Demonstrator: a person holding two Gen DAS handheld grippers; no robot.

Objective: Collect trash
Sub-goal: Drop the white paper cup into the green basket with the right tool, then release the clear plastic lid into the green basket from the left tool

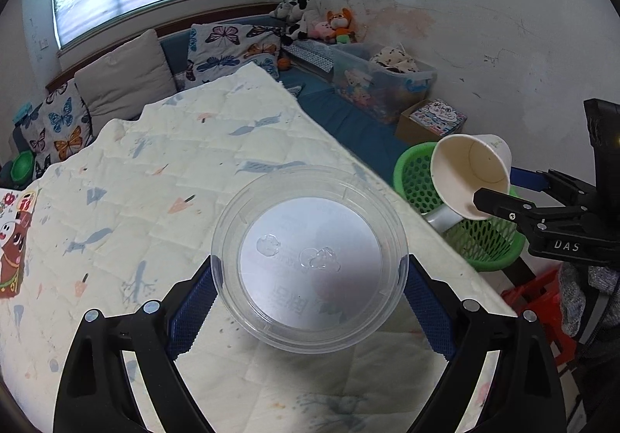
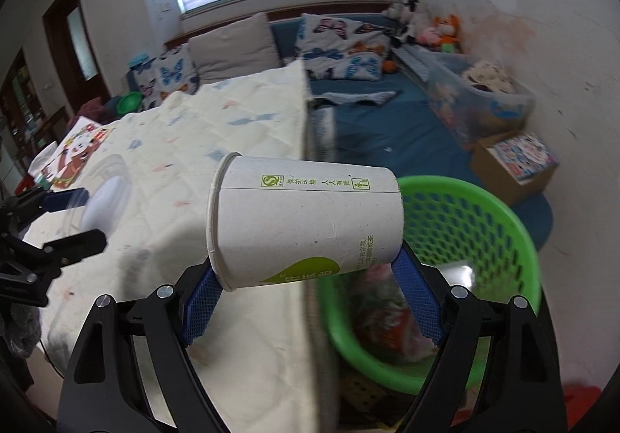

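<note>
My left gripper [image 1: 309, 289] is shut on a clear round plastic container [image 1: 309, 258] and holds it above the quilted table cover [image 1: 155, 177]. My right gripper [image 2: 310, 289] is shut on a white paper cup [image 2: 306, 223] lying on its side, held over the table's right edge beside the green mesh basket [image 2: 503, 239]. In the left wrist view the cup [image 1: 471, 177] and right gripper [image 1: 500, 192] hang over the green basket [image 1: 414, 177]. In the right wrist view the clear container [image 2: 104, 196] and left gripper [image 2: 79, 218] show at the left.
The basket holds wrappers and stands on the floor by the table edge. A picture book [image 1: 13, 239] lies at the table's left. A cardboard box [image 2: 515, 161], clear storage bin [image 2: 476, 103], red stool [image 1: 542, 297] and sofa with cushions [image 1: 124, 76] surround.
</note>
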